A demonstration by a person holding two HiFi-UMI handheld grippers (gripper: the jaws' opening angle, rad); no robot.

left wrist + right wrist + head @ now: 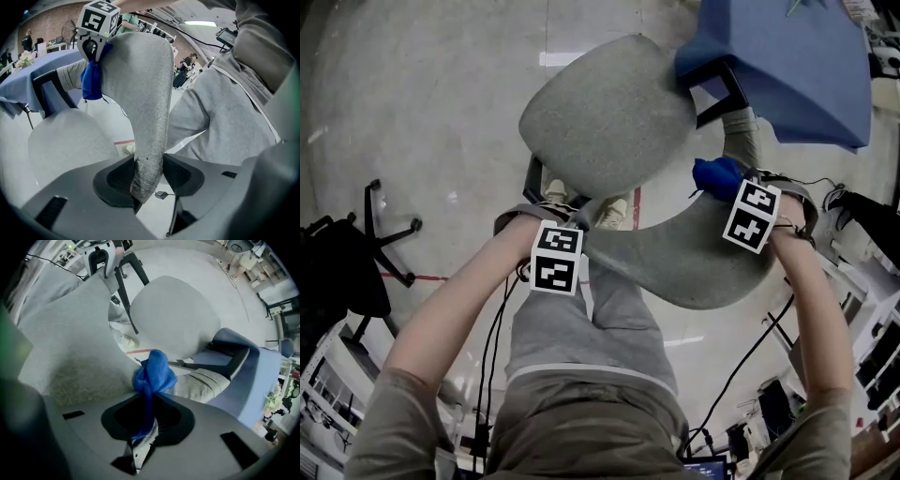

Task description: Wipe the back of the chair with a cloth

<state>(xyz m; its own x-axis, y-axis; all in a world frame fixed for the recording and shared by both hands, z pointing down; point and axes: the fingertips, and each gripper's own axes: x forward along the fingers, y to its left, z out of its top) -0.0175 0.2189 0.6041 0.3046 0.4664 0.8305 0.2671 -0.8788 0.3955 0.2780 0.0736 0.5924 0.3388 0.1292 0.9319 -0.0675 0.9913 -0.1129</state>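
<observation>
Left tool (149,180): clamped on the edge of chair back (675,262). Right tool (147,418): clamped on bunched blue cloth (715,175), which sat at its 1 o'clock rim. Risk: the wad could snag on the fabric and pull free.

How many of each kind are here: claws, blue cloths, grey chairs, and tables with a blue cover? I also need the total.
claws: 2, the left claw and the right claw
blue cloth: 1
grey chair: 1
table with blue cover: 1
total: 5
</observation>
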